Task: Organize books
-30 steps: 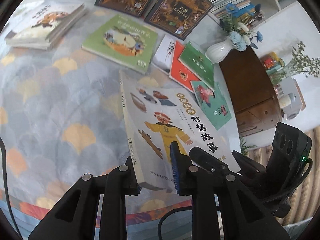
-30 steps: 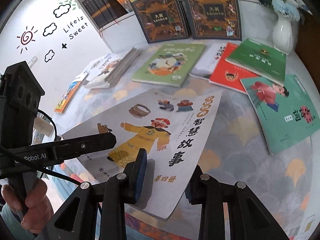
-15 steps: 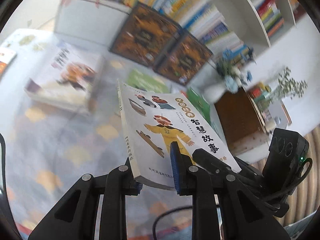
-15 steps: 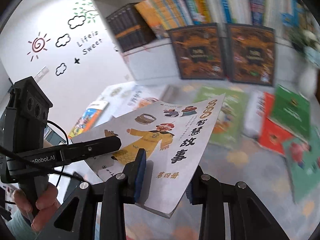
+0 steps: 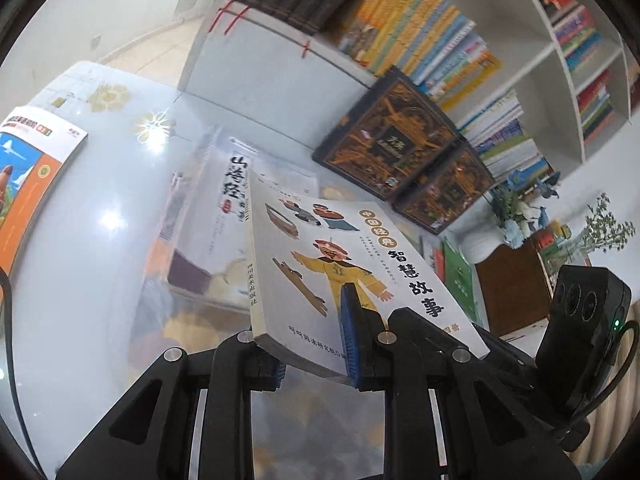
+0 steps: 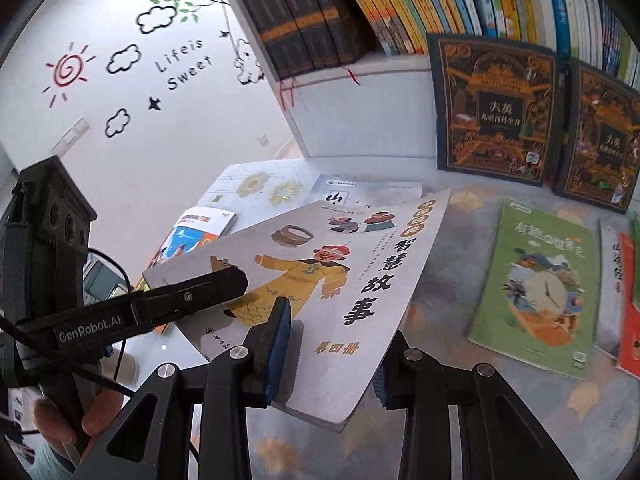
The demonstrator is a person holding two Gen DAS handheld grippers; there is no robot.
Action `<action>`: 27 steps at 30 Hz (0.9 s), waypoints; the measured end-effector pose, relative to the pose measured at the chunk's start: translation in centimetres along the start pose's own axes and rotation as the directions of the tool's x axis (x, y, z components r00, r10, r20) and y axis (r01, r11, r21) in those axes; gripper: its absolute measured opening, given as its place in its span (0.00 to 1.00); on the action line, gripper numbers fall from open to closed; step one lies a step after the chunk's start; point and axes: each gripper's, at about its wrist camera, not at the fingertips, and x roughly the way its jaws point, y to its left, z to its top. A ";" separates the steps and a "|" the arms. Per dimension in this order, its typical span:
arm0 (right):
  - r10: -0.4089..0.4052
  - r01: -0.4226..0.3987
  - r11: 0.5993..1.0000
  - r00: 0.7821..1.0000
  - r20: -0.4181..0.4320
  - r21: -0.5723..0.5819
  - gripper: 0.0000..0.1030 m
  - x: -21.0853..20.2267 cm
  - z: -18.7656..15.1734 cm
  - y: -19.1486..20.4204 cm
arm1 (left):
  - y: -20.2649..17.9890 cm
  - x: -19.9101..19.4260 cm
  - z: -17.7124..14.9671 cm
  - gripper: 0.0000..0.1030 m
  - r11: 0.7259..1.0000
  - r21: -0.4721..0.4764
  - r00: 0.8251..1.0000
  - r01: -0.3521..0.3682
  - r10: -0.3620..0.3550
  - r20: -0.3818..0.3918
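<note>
Both hand-held grippers grasp white storybook (image 5: 340, 280): left hand-held gripper (image 5: 312, 344) near spine, right hand-held gripper (image 6: 332, 344) at page edge; two grips keep it flat above desk (image 6: 460, 248).

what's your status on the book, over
Left claw and right claw both clamped on the white storybook. Book held tilted above the table. Another white book lies just beyond, nothing blocking.

hidden: white book (image 5: 224, 216) partly behind held storybook (image 5: 340, 264) | cut off: orange book (image 5: 28, 176) | blurred: shelf spines (image 5: 420, 36)
</note>
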 end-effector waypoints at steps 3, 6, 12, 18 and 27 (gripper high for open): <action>-0.021 0.022 0.999 1.000 -0.020 0.026 0.33 1.9 0.9 -0.2 | 1.0 1.1 0.9 0.21 1.000 -0.001 1.000 -0.003 0.003 -0.015; -0.039 0.040 0.998 0.999 -0.034 0.045 0.34 3.3 1.8 -0.5 | 2.0 2.1 1.7 0.21 1.000 -0.005 1.000 0.013 -0.013 -0.026; -0.073 0.077 0.993 0.996 -0.048 0.085 0.35 5.6 3.4 -1.1 | 3.4 3.6 3.1 0.20 0.999 -0.016 0.999 0.031 -0.032 -0.036; -0.066 0.074 0.987 0.996 -0.065 0.143 0.36 7.8 4.1 -1.7 | 5.5 4.8 4.5 0.20 0.999 -0.043 0.999 0.021 -0.023 -0.048; -0.076 0.101 0.984 0.983 -0.170 0.147 0.37 11.6 2.9 -2.2 | 10.2 4.2 4.0 0.23 0.988 -0.155 0.999 -0.026 0.021 -0.036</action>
